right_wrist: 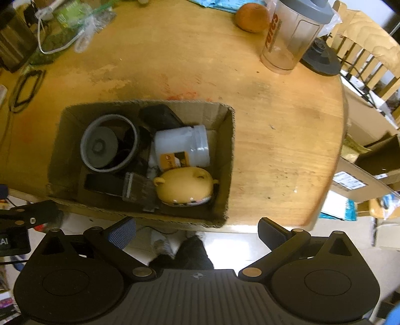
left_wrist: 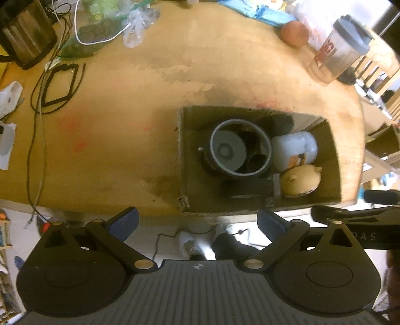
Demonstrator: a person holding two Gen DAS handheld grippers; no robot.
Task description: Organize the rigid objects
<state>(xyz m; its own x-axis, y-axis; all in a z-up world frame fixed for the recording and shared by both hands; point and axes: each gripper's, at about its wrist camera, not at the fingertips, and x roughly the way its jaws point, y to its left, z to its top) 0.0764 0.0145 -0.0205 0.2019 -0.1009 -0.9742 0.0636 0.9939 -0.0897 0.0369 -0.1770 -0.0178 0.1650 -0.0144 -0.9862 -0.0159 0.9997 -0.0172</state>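
A cardboard box (left_wrist: 181, 155) (right_wrist: 228, 160) sits at the near edge of the wooden table. In it lie a grey-rimmed black pot (left_wrist: 240, 147) (right_wrist: 108, 143) with a grey lid inside, a white jar (left_wrist: 295, 150) (right_wrist: 182, 145), a yellow pig-shaped toy (left_wrist: 300, 180) (right_wrist: 185, 188), a brush (right_wrist: 138, 190) and dark items. My left gripper (left_wrist: 197, 222) is open and empty, held back from the box's near left corner. My right gripper (right_wrist: 197, 232) is open and empty, just off the table's near edge by the box's right corner.
A clear shaker bottle with a grey lid (left_wrist: 342, 50) (right_wrist: 295, 32) and an orange (left_wrist: 295, 32) (right_wrist: 252, 16) stand at the far right. Plastic bags and cables (left_wrist: 95, 32) (right_wrist: 62, 32) and a metal kettle (left_wrist: 25, 32) are at the far left. A wooden chair (right_wrist: 367, 55) is on the right.
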